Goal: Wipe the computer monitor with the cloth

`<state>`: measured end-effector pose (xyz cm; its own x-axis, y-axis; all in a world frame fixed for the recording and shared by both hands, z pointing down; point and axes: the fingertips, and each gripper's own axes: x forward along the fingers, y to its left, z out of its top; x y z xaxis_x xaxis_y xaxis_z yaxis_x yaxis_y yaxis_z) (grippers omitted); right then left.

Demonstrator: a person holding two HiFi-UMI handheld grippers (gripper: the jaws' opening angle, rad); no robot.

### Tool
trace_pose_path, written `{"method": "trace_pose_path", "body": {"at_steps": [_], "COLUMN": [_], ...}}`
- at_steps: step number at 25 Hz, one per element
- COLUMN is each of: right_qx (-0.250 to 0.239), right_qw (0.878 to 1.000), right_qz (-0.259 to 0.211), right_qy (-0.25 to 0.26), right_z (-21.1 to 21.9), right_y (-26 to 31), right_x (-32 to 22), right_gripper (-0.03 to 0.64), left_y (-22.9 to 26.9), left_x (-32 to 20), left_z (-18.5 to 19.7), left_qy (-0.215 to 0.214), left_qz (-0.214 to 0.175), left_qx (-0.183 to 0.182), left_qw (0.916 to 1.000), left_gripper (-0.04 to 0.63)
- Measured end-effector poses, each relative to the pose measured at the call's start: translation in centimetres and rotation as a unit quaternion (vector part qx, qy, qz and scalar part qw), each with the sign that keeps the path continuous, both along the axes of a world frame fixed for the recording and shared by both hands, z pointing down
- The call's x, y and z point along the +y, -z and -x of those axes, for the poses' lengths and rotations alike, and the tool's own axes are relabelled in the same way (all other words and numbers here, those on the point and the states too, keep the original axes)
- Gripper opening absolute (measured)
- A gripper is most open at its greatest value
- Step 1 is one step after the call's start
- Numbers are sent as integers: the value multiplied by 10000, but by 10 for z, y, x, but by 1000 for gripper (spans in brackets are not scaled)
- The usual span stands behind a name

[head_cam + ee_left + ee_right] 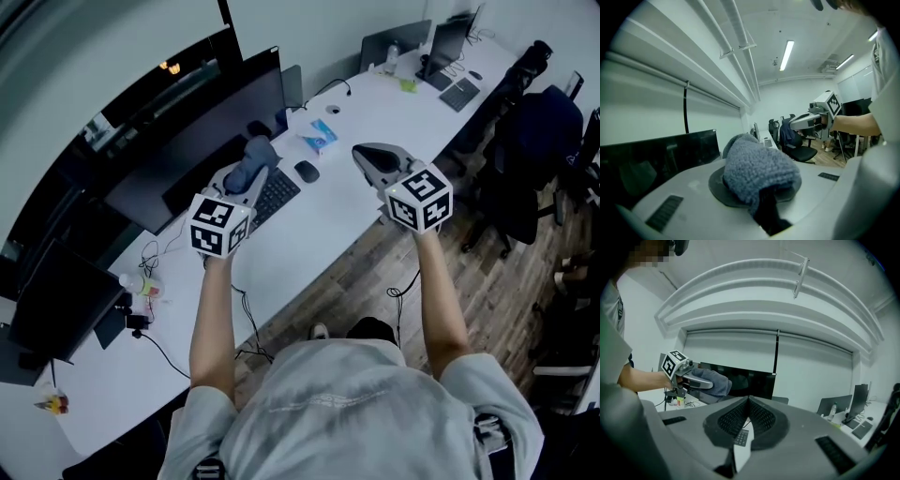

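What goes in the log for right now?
left gripper: shut on cloth | right gripper: shut, empty | cloth: near monitor, not touching

A: How's the light?
B: Cool, even, fairly dim — a ceiling strip light (786,55) glows overhead; shadows are soft.
A: Sharpness?
B: Fisheye bending, black corners in both gripper views — straight lines bow, and close parts look soft.
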<state>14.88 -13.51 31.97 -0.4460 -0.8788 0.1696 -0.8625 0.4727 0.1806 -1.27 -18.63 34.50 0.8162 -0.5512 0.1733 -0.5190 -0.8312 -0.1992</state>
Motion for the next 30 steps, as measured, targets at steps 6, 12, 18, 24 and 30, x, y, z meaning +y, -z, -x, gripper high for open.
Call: {"method": "trace_pose_path", "body": {"at_steps": [6, 12, 18, 24, 30], "right_qx": [22, -33, -97, 350, 159], "right_qw": [9999, 9986, 9976, 9897, 9760], "right_qz": [118, 221, 121, 346, 614], "right_qy": [89, 474, 673, 1344, 2082], "right_z": [-8, -27, -67, -83, -77], "right_y": [-6, -12, -3, -7, -15], "right_x": [-45, -101, -173, -231, -272], "right_gripper": [1, 2, 2, 2, 2], "left_y": [-6, 4, 33, 72, 103], "left_x": [-43, -104, -166, -216, -265], "left_z": [-25, -41, -71, -100, -122], "left_qy": [44, 529, 932, 1256, 1771], "left_qz": [-136, -443, -789, -1140, -1547], "left_qx": [-139, 16, -100, -158, -485], "left_qw": [9998, 9976, 9925, 9854, 9707], "left_gripper": [49, 49, 49, 50, 49]}}
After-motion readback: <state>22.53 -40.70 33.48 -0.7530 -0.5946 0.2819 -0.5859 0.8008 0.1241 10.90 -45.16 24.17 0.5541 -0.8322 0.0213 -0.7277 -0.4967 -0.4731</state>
